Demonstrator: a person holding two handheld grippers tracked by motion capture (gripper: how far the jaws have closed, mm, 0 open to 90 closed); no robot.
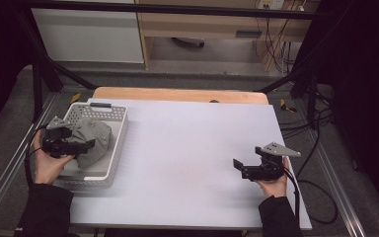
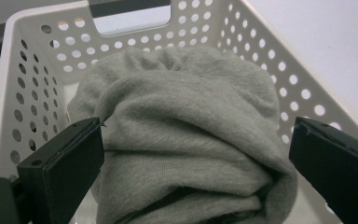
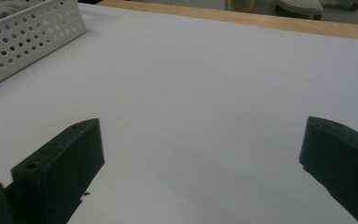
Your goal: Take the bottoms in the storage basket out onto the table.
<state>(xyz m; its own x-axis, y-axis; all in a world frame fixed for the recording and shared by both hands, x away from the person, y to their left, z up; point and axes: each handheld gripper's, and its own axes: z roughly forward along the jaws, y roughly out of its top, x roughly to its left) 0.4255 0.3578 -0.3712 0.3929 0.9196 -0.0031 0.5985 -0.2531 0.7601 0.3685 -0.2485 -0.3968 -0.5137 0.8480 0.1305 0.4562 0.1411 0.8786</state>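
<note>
Jaws on both grippers spread wide. Left gripper (image 2: 193, 154) is over the white perforated basket (image 1: 119, 129), its black jaws set either side of a bunched grey cloth (image 2: 182, 135); left jaw looks right against the fabric, right jaw just beside the roll's edge, can't tell if it touches. Nothing pinched. Cloth is crumpled & rolled, sits inside the basket, fills most of its width, folds running across. Basket has round holes in walls & a cut-out handle at far end; it sits at the left edge of the white table (image 1: 192, 148), wood strip along the far side. Right gripper (image 1: 239, 168) held low over bare tabletop at the right side, well apart from basket, jaws pointing left w/ nothing between them. In right gripper view, basket corner (image 3: 32, 37) shows top left, table surface between the jaws.
</note>
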